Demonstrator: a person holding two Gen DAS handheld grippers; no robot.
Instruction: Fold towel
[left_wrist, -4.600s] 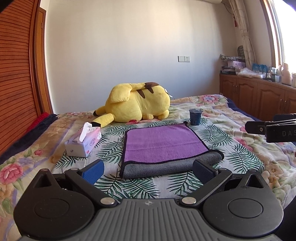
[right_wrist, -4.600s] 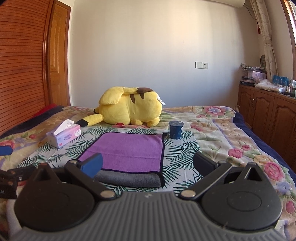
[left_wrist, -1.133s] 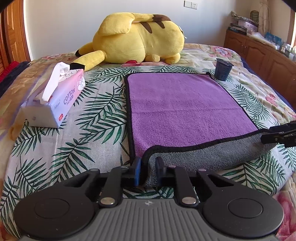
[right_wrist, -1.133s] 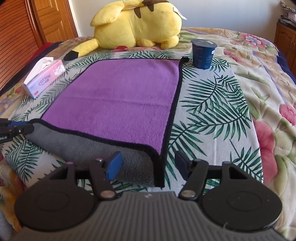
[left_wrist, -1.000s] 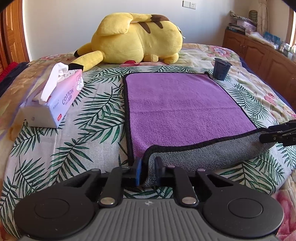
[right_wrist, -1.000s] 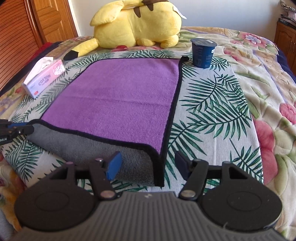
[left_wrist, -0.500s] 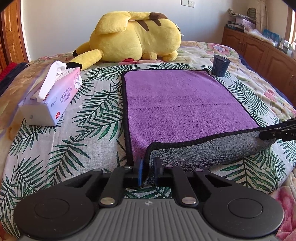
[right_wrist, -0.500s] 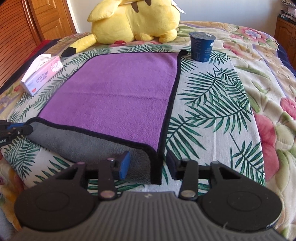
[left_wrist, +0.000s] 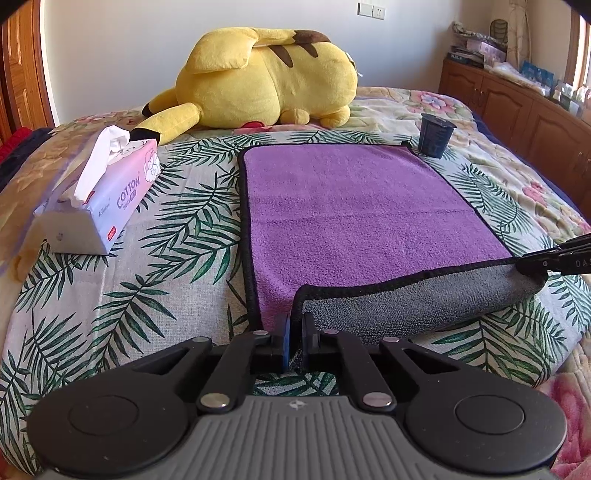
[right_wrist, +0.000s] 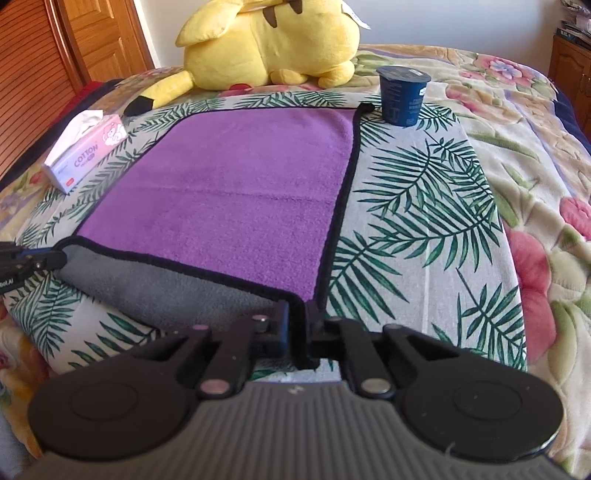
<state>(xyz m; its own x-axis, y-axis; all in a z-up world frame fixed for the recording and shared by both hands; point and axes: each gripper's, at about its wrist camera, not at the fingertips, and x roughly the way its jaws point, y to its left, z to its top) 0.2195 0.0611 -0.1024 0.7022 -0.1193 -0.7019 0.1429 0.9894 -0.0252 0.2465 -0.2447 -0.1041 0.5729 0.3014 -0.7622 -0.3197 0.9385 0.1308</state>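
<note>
A purple towel (left_wrist: 354, 214) with a black hem and grey underside lies flat on the bed; its near edge is turned over, grey side up (left_wrist: 413, 306). My left gripper (left_wrist: 294, 328) is shut on the towel's near left corner. My right gripper (right_wrist: 297, 317) is shut on the near right corner of the towel (right_wrist: 236, 192). Each gripper shows at the edge of the other view: the right one (left_wrist: 554, 258), the left one (right_wrist: 26, 262).
A yellow plush toy (left_wrist: 266, 85) lies past the towel's far edge. A tissue pack (left_wrist: 99, 195) sits to the left. A dark blue cup (right_wrist: 402, 94) stands at the towel's far right corner. Wooden cabinets (left_wrist: 517, 107) run along the right.
My right gripper has closed from open onto the towel's near right corner. My left gripper stayed shut on the left corner. Both views have drawn slightly back and up.
</note>
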